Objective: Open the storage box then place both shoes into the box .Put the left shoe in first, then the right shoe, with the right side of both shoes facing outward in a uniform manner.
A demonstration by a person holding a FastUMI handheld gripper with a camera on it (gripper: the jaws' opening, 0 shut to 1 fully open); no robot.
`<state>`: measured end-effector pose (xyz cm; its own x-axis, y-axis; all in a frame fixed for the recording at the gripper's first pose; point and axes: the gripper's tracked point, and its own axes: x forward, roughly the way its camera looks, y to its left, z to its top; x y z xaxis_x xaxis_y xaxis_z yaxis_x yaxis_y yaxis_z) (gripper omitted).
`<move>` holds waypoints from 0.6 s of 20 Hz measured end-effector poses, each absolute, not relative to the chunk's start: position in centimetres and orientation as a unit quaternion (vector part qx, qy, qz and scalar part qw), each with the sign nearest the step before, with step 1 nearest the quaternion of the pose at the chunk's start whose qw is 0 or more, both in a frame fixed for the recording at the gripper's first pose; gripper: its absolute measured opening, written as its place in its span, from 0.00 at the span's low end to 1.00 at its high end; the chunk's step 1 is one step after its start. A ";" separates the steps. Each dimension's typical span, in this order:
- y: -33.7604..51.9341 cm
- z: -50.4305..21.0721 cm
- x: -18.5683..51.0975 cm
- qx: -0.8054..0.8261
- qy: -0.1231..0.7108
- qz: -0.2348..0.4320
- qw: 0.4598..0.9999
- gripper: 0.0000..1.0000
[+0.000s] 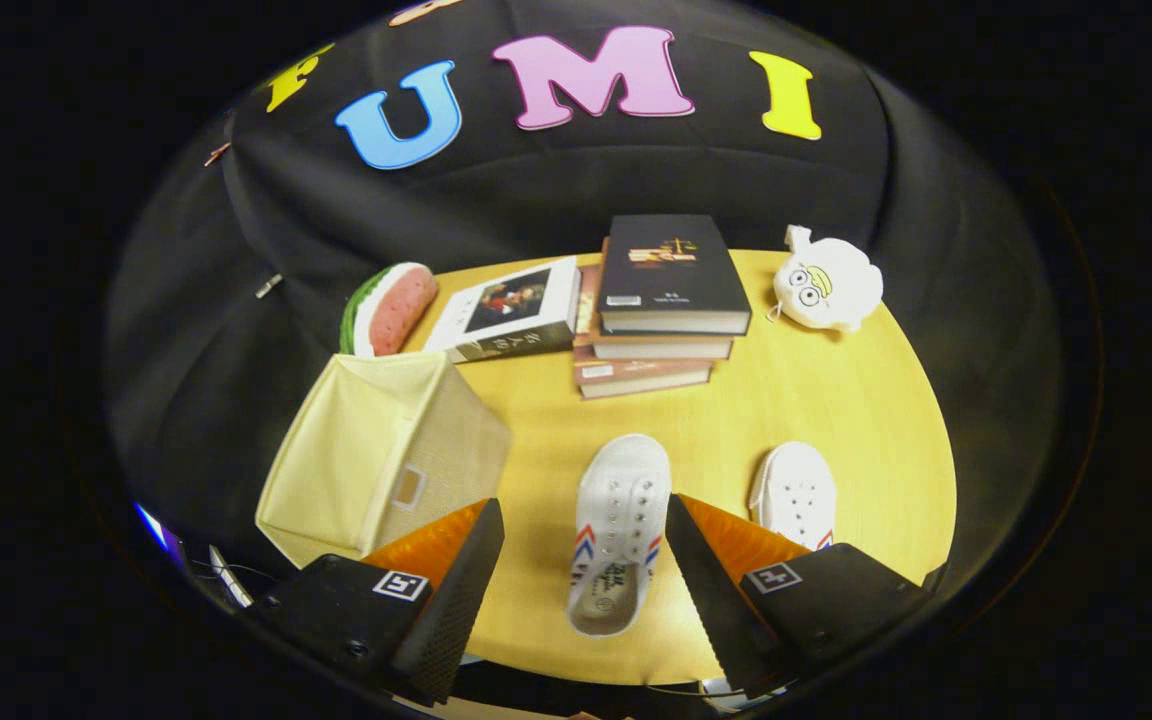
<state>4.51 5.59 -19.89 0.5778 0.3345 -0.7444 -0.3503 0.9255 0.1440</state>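
- Wooden and yellow, the round table (836, 420) lay under your gripper (584, 545), whose fingers stood wide apart and held nothing.
- Between those fingers lay one white shoe (619, 530), closer to the right finger than to the left and touching neither as far as you could see.
- Its long axis ran nearly straight away from you, toe pointing ahead toward the books and heel opening nearest you; red and blue stripes marked both its sides.
- A second white shoe (796, 495) lay just past the right finger, partly hidden behind it, toe likewise pointing away; the two shoes lay roughly parallel and apart.
- Left of the left finger stood the storage box (381, 455), a cream fabric box with a small label pocket on the face turned toward the shoes; it looked tilted, and you could not tell whether it was open.
- Beyond the shoes sat a stack of books (661, 310), a dark-covered one on top, with a single white-covered book (514, 312) lying just left of the stack.
- A watermelon-slice toy (388, 308) rested behind the box, beside the white book.
- A white plush toy (828, 285) sat at the far right of the table, well apart from the stack.
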 end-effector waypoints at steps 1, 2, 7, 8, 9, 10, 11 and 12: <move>4.6 -21.1 4.5 -0.018 0.425 0.187 0.885 0.99; 3.7 -22.2 4.4 -0.024 0.433 0.181 0.883 0.99; 2.1 -27.0 4.2 -0.003 0.468 0.170 0.867 0.99; 1.9 -27.9 4.0 0.000 0.480 0.170 0.860 0.99; 1.9 -28.6 4.1 0.005 0.489 0.170 0.856 0.99; 1.8 -29.3 4.3 0.009 0.495 0.167 0.853 0.99; 1.7 -30.0 4.5 0.014 0.503 0.163 0.848 0.98; 1.8 -30.6 4.7 0.023 0.513 0.160 0.843 0.98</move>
